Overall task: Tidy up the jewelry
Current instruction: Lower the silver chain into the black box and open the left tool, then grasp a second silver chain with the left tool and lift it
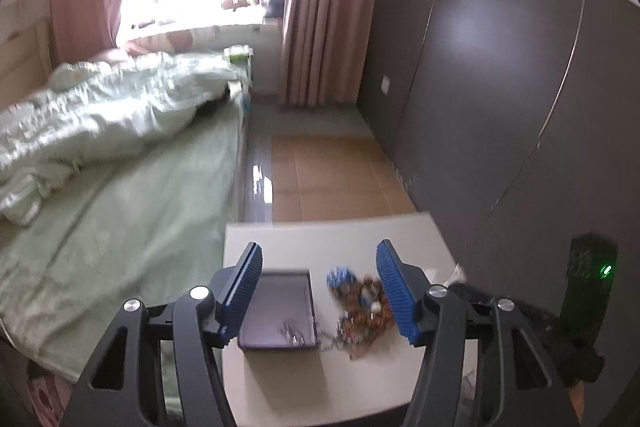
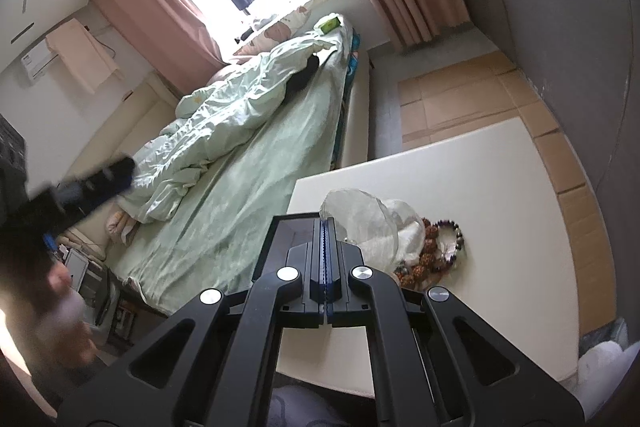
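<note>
A bedroom, seen from two cameras mounted on hand-held grippers. A white bench (image 1: 320, 235) stands at the foot of a bed (image 2: 248, 187) covered with a pale green sheet and a rumpled green duvet (image 1: 104, 107). Beyond the bed, pink curtains (image 1: 320, 27) frame a bright window where dark clothes hang. A dark grey wardrobe (image 1: 500, 87) fills the wall on the right, and flattened cardboard (image 1: 332, 179) lies on the floor beside it. No writing or brand is legible anywhere.

On the bench, a shallow purple tray (image 1: 280, 311) holds a few small silvery pieces near its front edge. Just beside it, to the right, is a tangled heap of beaded jewelry (image 1: 360, 303) in brown, orange and blue. In the right wrist view, brown and dark purple bead bracelets (image 2: 436, 251) lie against a crumpled clear plastic bag (image 2: 372, 219).

The left gripper (image 1: 318, 295) hovers above the tray and the jewelry, its blue ribbed fingers (image 1: 394, 291) well apart and holding nothing. The picture is blurred.

The right gripper (image 2: 326, 251) has its fingers pressed together with nothing between them, above the bench near the bag. A blurred hand (image 2: 64, 303) shows at the left edge of that view.
</note>
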